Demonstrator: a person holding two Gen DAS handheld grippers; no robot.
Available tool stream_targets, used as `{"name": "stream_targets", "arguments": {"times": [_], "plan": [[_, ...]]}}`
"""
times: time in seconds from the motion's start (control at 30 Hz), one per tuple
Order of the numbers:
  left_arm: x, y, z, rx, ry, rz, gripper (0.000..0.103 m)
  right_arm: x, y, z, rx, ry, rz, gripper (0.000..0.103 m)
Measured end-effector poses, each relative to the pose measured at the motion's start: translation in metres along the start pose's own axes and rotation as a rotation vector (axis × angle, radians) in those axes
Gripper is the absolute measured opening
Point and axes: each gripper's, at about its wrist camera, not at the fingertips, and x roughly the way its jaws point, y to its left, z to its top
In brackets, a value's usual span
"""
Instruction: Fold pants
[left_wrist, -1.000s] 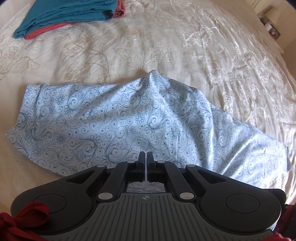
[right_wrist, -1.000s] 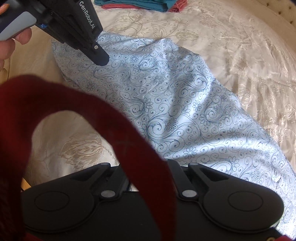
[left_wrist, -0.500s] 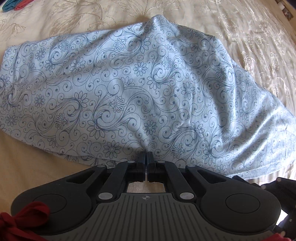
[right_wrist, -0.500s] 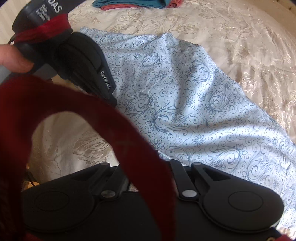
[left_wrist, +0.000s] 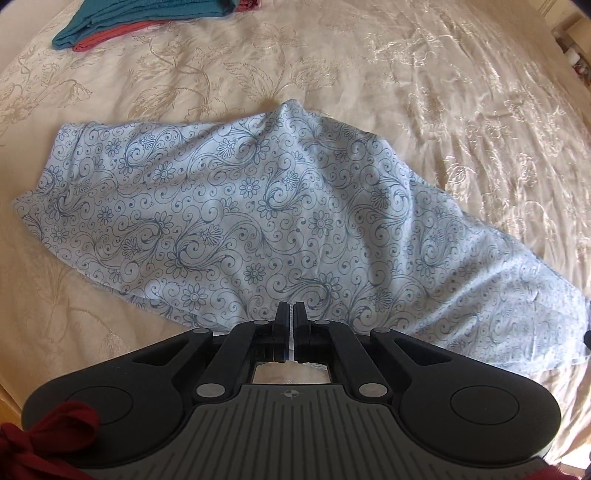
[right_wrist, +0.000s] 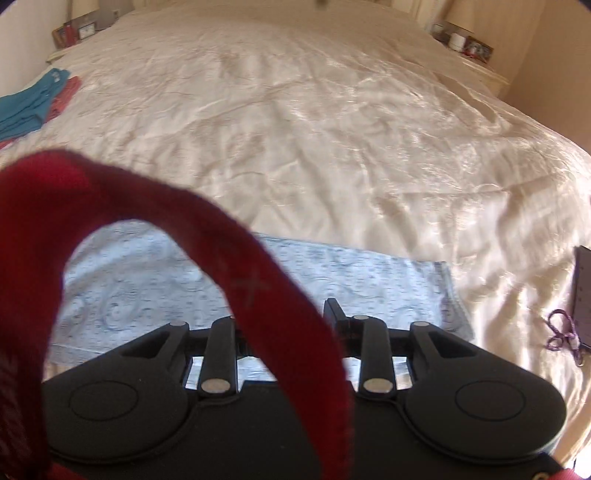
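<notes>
The pants (left_wrist: 266, 221) are pale blue with a dark blue swirl and flower print. They lie spread and rumpled on the cream bedspread (left_wrist: 424, 92). My left gripper (left_wrist: 290, 308) is shut over the pants' near edge; I cannot tell if cloth is pinched between the fingers. In the right wrist view the pants (right_wrist: 351, 280) lie flat just ahead, ending in a hem at the right. My right gripper (right_wrist: 295, 314) is above that end. A red strap (right_wrist: 207, 236) hides its left finger; the right finger (right_wrist: 334, 312) stands wide of centre, so it looks open.
Folded teal and coral clothes (left_wrist: 140, 18) lie at the bed's far left, also in the right wrist view (right_wrist: 29, 107). A dark flat object with a purple cord (right_wrist: 580, 295) lies at the right. Nightstands with small items (right_wrist: 465, 42) flank the bed's head.
My left gripper has drawn back and up from the pants. My right gripper has swung right to the pants' hem end and now faces the bed's head; the left gripper has left its view.
</notes>
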Motion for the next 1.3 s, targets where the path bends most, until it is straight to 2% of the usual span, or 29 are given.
{"name": "stream_targets", "arguments": {"times": [0.13, 0.23, 0.37, 0.4, 0.47, 0.5, 0.67, 0.77, 0.87, 0.9, 0.93, 1.0, 1.13, 1.3], "plan": [[-0.001, -0.024, -0.006, 0.000, -0.012, 0.015, 0.003, 0.018, -0.049, -0.004, 0.062, 0.060, -0.089, 0.042], [0.000, -0.044, -0.013, -0.002, -0.006, 0.015, 0.003, 0.027, -0.073, -0.010, 0.118, 0.100, -0.110, 0.042], [-0.002, -0.068, -0.024, 0.016, -0.007, 0.021, 0.003, 0.036, -0.084, -0.012, 0.167, 0.118, -0.057, 0.042], [-0.004, -0.072, -0.027, 0.021, -0.008, 0.022, 0.003, 0.038, -0.086, -0.012, 0.175, 0.119, -0.035, 0.039], [-0.003, -0.083, -0.030, 0.027, -0.009, 0.023, 0.003, 0.041, -0.087, -0.012, 0.179, 0.131, 0.007, 0.020], [-0.004, -0.088, -0.031, 0.030, -0.011, 0.024, 0.003, 0.042, -0.092, -0.012, 0.177, 0.131, 0.030, 0.016], [-0.005, -0.105, -0.036, 0.043, -0.019, 0.033, 0.003, 0.029, -0.109, -0.021, 0.170, 0.129, 0.023, 0.015], [-0.004, -0.112, -0.038, 0.041, -0.018, 0.032, 0.003, 0.035, -0.123, -0.030, 0.192, 0.148, 0.086, 0.015], [-0.006, -0.118, -0.041, 0.043, -0.028, 0.041, 0.003, 0.026, -0.128, -0.027, 0.181, 0.075, 0.112, 0.023], [-0.007, -0.119, -0.041, 0.039, -0.030, 0.043, 0.003, 0.023, -0.131, -0.025, 0.191, 0.048, 0.120, 0.029], [-0.008, -0.120, -0.042, 0.034, -0.032, 0.042, 0.003, 0.024, -0.136, -0.021, 0.208, 0.025, 0.147, 0.042], [-0.008, -0.122, -0.044, 0.026, -0.029, 0.043, 0.003, 0.031, -0.142, -0.015, 0.225, 0.024, 0.194, 0.059], [-0.012, -0.125, -0.048, 0.020, -0.034, 0.060, 0.003, 0.059, -0.144, -0.009, 0.191, 0.095, 0.279, 0.058], [-0.017, -0.123, -0.051, -0.007, -0.040, 0.076, 0.003, 0.091, -0.153, -0.014, 0.270, 0.188, 0.425, 0.059]]}}
